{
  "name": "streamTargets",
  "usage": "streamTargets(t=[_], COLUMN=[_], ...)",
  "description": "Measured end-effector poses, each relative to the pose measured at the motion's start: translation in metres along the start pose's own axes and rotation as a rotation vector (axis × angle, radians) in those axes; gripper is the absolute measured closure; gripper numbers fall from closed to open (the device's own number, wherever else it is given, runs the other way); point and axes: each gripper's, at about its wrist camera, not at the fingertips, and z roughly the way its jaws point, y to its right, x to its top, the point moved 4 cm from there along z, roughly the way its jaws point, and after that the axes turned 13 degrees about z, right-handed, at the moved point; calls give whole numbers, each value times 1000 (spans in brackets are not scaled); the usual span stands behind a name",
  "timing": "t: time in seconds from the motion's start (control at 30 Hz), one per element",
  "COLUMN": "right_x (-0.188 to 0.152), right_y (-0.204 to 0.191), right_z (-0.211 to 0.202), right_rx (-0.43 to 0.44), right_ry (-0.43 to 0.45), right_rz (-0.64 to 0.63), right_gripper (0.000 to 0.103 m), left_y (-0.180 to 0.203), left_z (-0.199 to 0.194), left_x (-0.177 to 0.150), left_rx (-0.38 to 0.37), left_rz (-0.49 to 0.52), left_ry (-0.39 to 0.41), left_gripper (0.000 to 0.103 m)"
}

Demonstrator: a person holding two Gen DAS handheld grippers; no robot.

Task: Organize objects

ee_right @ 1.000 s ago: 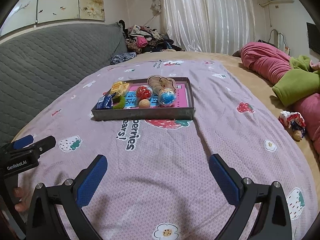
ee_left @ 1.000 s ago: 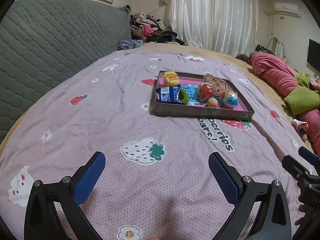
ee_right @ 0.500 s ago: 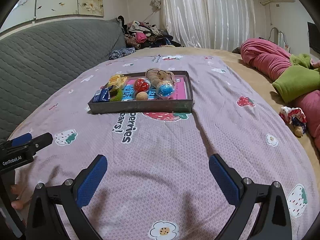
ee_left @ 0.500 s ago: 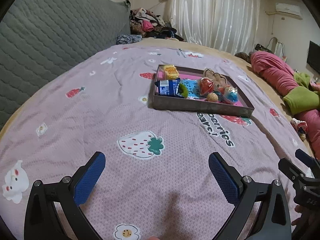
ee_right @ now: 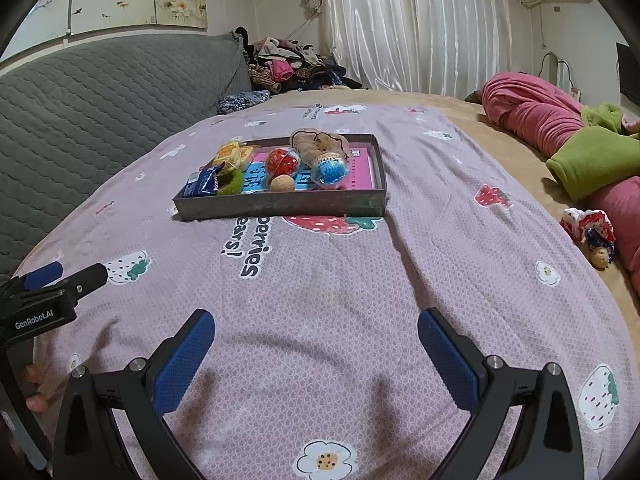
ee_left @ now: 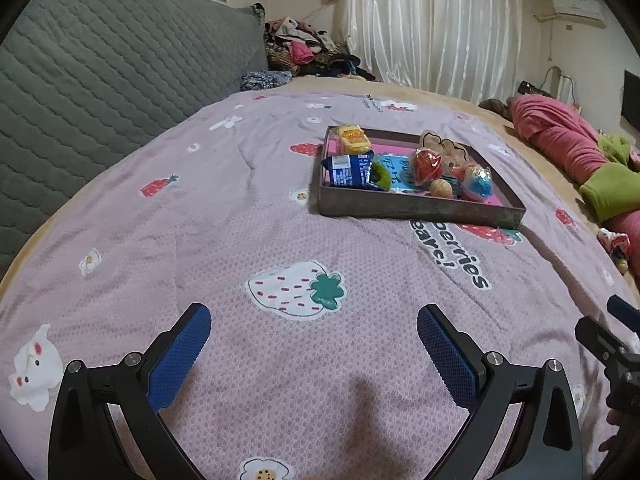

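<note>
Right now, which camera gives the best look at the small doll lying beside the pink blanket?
The right wrist view. The doll lies in full sight there, on the tan sheet beside the blanket. The left wrist view catches the doll only near its right edge, smaller and distorted.

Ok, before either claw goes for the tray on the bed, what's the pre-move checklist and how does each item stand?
1. Left claw open, holding nothing: ok.
2. Right claw open, holding nothing: ok.
3. Tray lying flat on the bedspread, ahead of both claws: ok.
4. Bedspread between claws and tray free of obstacles: ok.
5. Items inside the tray, such as the blue packet and red ball: ok.
6. Which item goes where: cannot tell.
</note>
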Motion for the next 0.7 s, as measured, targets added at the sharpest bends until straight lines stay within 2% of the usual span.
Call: streamTargets(t=[0.7], right_x=[-7], right_y=[4], right_z=[11], right_rx=[-20], right_ry=[-35], right_rz=[1], right_gripper=[0], left_y=[5], left_z=[14], left_x=[-5], left_rx=[-15], left_rz=[15], left_ry=[-10], left_gripper=[0])
